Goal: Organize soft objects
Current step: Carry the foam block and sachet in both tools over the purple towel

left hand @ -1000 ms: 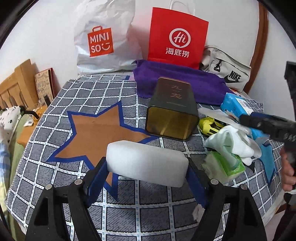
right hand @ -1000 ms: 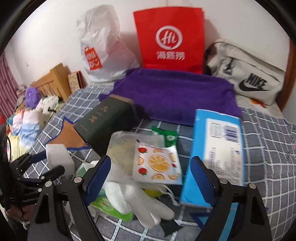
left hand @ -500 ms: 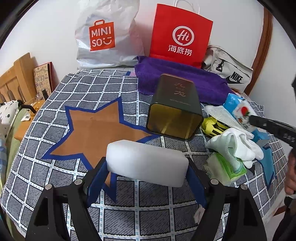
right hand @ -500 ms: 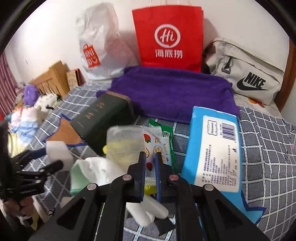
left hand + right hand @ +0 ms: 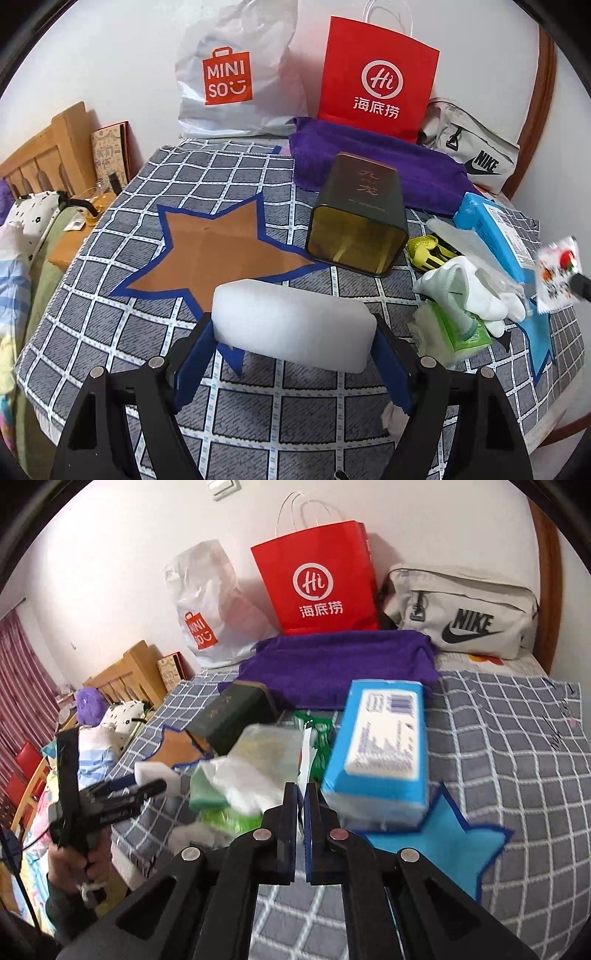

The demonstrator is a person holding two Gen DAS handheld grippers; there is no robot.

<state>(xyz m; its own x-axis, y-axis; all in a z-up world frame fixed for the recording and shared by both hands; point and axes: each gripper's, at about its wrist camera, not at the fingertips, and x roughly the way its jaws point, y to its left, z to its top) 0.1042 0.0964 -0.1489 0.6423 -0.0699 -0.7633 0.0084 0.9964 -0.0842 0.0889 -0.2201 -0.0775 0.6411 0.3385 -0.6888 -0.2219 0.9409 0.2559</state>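
We find the task barely begun: the left gripper [image 5: 293,363] has its fingers clamped on the white sponge [image 5: 293,326] above the bench [image 5: 110,332], the right gripper [image 5: 300,805] pinches a fruit-print sachet [image 5: 556,277] lifted off the crowded right-edge pile [image 5: 461,295], with open room only over the brown star [image 5: 218,254].

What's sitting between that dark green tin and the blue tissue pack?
In the left wrist view, a yellow-green clip and a clear plastic wrapper lie between the dark green tin and the blue tissue pack, with a white glove just in front.
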